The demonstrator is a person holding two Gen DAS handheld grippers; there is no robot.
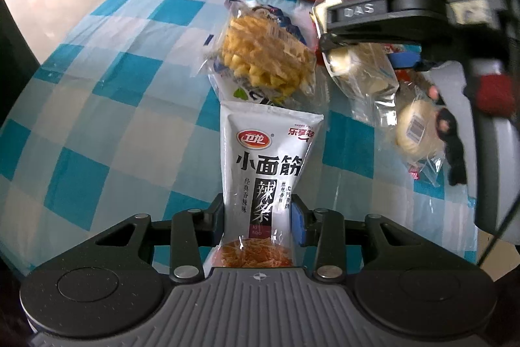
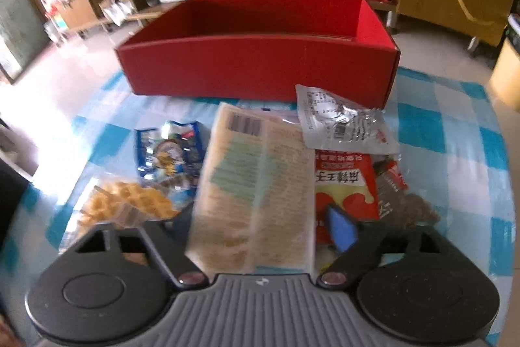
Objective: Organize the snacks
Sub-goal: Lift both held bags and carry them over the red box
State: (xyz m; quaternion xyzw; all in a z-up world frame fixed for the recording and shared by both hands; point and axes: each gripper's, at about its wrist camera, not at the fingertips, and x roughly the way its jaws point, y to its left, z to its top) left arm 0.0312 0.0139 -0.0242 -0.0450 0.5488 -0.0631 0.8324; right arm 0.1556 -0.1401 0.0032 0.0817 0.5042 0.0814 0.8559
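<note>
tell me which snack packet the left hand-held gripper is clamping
The white spicy-strip packet with bold black characters, pinched in the left hand-held gripper; the other packets lie beyond it.

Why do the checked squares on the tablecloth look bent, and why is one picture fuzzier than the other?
Left wrist view: the wide lens bows the tablecloth; the white packet in the left hand-held gripper reads sharp, while the right hand-held gripper is slightly smeared. Right wrist view: blurred all over, worst on the tan packet, with bright washout at the left; the red box stays clearer.
</note>
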